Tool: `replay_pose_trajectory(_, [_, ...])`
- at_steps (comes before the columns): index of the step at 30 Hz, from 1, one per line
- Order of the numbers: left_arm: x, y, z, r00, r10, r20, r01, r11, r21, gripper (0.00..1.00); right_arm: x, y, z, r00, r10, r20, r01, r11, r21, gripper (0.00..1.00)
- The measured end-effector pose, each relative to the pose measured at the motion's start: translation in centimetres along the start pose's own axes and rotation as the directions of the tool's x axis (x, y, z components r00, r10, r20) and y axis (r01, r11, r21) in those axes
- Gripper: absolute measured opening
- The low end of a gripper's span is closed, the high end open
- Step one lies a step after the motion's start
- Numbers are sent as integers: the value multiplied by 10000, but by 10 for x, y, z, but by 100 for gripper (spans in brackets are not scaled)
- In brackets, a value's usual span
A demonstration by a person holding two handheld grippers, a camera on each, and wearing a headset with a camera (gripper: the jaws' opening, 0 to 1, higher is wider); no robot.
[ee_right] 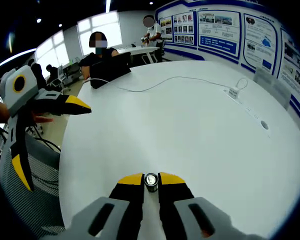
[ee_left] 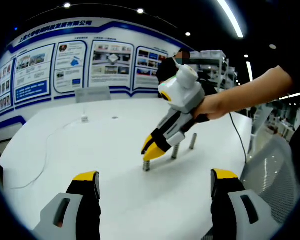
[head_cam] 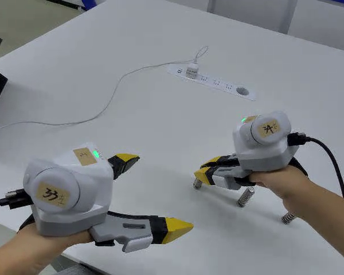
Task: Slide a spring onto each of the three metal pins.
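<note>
The right gripper [head_cam: 203,173] has its yellow-tipped fingers almost together. They pinch the top of a small silver coil spring [head_cam: 198,183] that stands up on the big white worktop [head_cam: 132,114]. Near it a second silver spring [head_cam: 245,196] leans a little. A third silver spring [head_cam: 287,217] stands close under the person's arm. The left gripper [head_cam: 156,192] is well apart from them, with its fingers wide open and holding nothing.
</note>
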State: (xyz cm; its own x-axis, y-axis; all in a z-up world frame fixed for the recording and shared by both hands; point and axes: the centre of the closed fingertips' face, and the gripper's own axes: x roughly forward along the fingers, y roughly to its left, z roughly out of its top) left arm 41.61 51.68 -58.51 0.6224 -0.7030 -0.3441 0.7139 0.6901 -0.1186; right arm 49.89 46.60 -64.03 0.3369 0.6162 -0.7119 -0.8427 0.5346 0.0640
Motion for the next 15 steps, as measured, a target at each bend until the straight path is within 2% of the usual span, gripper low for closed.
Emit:
replay_pose_trajectory(11, [0,-1,-3,9998,-7,-176,8,10000,60,93,-2,-1,-2,10000,-99,3,99,9999,20,12])
replay_pose_trajectory(15, [0,-1,-4,9998,-30,-194,30,10000,9,93,-8,-2,4,9995,-115,299,107,9996,246,14])
